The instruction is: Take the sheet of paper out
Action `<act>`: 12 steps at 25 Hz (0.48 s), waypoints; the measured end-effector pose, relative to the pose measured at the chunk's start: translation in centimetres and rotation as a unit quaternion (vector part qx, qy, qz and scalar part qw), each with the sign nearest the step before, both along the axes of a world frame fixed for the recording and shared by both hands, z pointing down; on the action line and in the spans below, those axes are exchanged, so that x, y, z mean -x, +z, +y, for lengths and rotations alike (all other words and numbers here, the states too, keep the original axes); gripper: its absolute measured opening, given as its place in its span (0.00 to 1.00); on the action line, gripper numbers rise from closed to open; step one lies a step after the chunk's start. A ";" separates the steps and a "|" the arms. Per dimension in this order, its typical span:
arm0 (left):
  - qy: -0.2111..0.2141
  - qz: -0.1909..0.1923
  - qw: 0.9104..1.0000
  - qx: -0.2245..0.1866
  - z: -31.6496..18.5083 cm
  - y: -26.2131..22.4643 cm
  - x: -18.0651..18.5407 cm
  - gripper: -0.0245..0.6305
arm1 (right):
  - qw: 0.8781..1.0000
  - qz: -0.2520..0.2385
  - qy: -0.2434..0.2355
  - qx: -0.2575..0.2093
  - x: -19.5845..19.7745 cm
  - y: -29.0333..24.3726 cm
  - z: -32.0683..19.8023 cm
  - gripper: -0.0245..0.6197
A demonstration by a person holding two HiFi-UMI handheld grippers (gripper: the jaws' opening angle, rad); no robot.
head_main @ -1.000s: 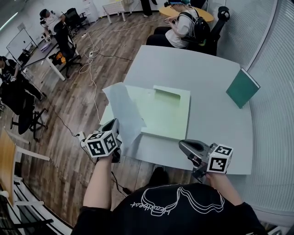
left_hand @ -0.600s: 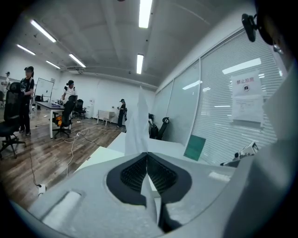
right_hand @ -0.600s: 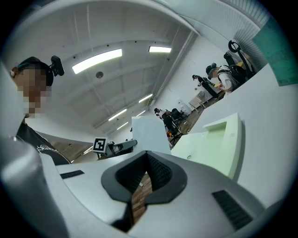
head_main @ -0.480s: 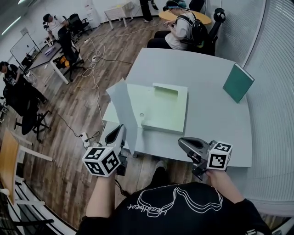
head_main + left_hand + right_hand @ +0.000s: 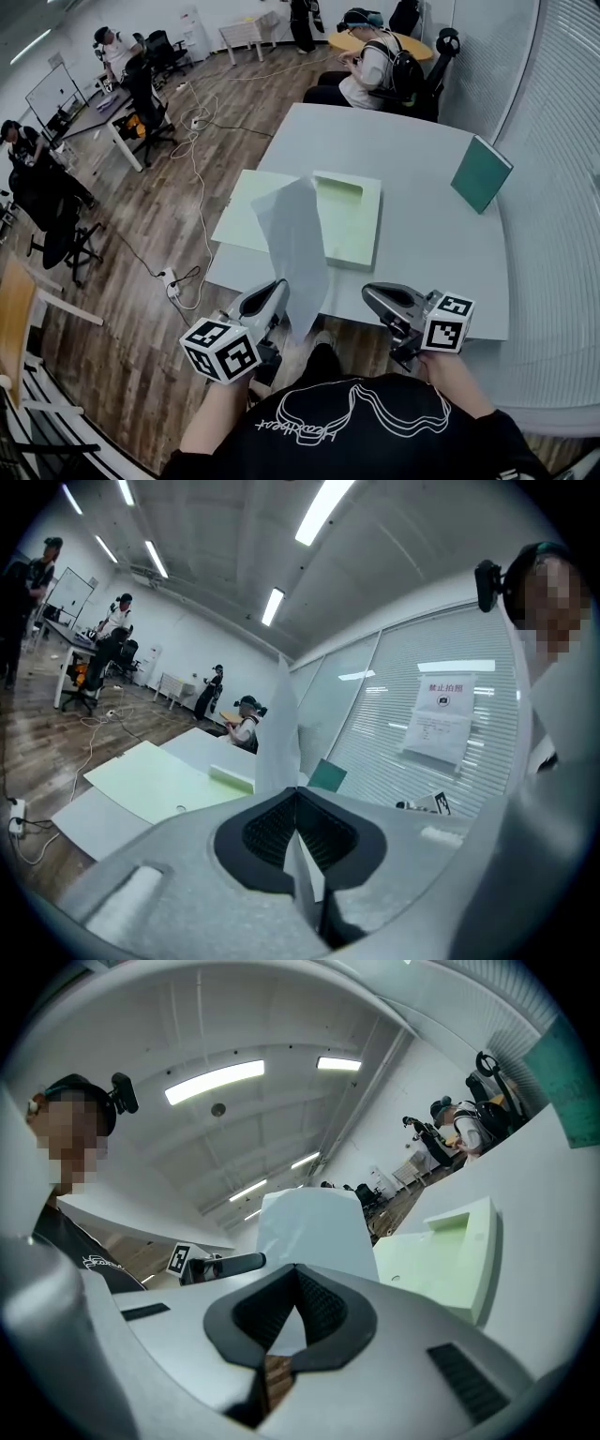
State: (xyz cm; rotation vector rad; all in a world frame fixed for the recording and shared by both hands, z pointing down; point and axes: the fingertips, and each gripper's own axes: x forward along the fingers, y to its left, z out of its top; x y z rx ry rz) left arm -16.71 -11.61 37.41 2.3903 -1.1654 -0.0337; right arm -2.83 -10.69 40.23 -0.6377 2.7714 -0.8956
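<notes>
Grey office table (image 5: 422, 187) bears a pale green open folder (image 5: 352, 220); above its near edge a thin white paper sheet (image 5: 295, 244), probably light and floppy, is pinched by its near end in the left gripper (image 5: 272, 295), while the right gripper (image 5: 373, 296) is closed and empty.

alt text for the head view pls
The left gripper pinches a white sheet of paper, held above the open pale green folder on the grey table. The right gripper hangs shut and empty at the table's near edge.

Green book (image 5: 481, 173) stands on the grey table (image 5: 422, 234), far right side. Person (image 5: 368, 64) seated beyond it; cables (image 5: 192, 122) cross the wood floor (image 5: 141, 244).
</notes>
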 end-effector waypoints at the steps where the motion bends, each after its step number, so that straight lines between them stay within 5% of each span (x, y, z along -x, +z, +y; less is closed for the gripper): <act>1: 0.004 0.002 1.000 0.001 0.3 0.1 -0.3 0.06 | 1.000 -0.001 0.001 -0.001 -0.1 -0.1 0.2 0.05; 12: 0.037 0.017 0.999 0.005 2.9 1.8 -2.9 0.06 | 0.999 0.018 0.024 -0.024 -0.7 0.5 1.6 0.05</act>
